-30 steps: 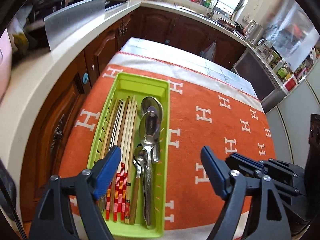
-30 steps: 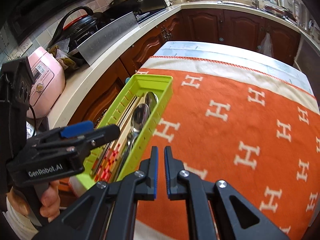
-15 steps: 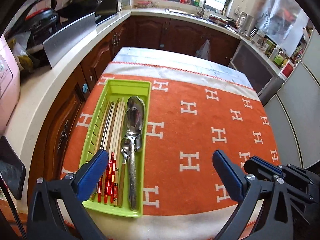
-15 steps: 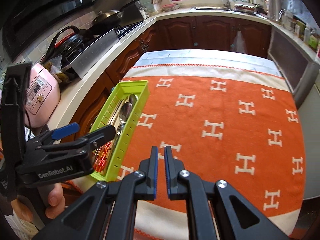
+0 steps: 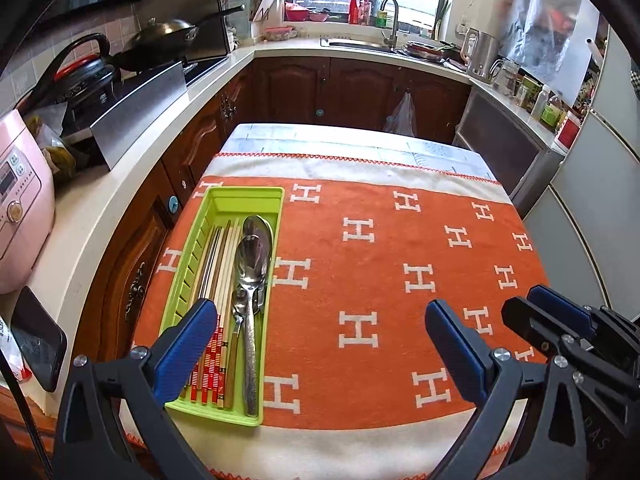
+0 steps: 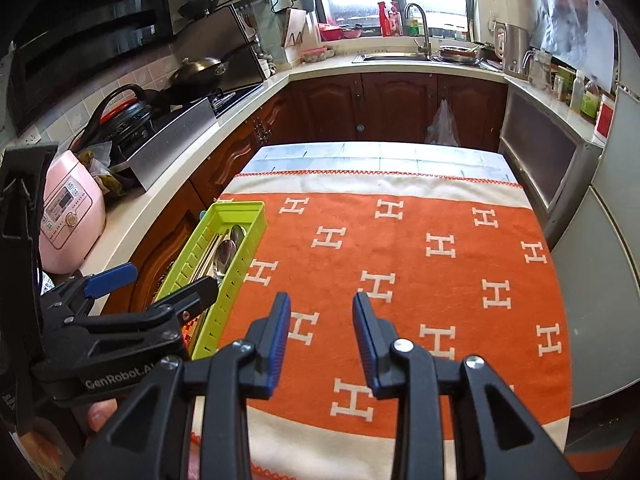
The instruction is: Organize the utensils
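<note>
A: Left wrist view: where are the utensils?
B: In the green tray [image 5: 240,196] on the worktop's left; left gripper [image 5: 320,348] spread wide, empty.
A: Right gripper [image 6: 320,340]?
B: Opening, nothing between.

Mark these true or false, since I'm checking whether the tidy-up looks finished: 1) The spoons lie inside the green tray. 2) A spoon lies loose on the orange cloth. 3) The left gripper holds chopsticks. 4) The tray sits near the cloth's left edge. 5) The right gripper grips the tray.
1) True: the metal spoons lie inside the lime-green plastic tray.
2) False: the orange H-patterned cloth shows only the tray on it.
3) False: the left gripper is wide open and empty; the chopsticks lie in the tray.
4) True.
5) False: the right gripper is over bare cloth, its jaws opening with nothing between them.
</note>
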The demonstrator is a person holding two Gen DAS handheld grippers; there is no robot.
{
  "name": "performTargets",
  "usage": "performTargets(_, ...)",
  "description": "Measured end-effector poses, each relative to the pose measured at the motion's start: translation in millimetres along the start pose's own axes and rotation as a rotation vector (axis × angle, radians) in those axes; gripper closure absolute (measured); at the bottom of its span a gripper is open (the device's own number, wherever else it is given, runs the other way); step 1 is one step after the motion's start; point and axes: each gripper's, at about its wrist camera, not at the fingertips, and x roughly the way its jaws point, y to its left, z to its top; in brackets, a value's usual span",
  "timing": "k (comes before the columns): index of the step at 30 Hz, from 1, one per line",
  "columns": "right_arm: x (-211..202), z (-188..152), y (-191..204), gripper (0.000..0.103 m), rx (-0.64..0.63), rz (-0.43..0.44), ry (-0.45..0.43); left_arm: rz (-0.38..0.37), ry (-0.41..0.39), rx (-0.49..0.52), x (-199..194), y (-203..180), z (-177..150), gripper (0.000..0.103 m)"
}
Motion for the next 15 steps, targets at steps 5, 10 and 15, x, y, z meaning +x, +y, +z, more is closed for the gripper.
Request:
performTargets(5, -1.3, -2.1, -7.4, 0.071, 0.012, 0.001, -0.002, 0.01, 0.013, 0.001, 3.7, -9.1, -0.1, 0.001)
performTargets(10, 2.1, -4.8, -15.9, 0.071, 0.033, 0.006, 0.011, 0.01, 0.034, -0.007, 10.2, -15.8, -1.5, 0.001)
performTargets(15, 4.6, -6.7, -21.6, 0.071, 0.048, -0.003, 0.016, 0.021, 0.027, -0.001, 10.7, -20.0, -2.8, 0.001)
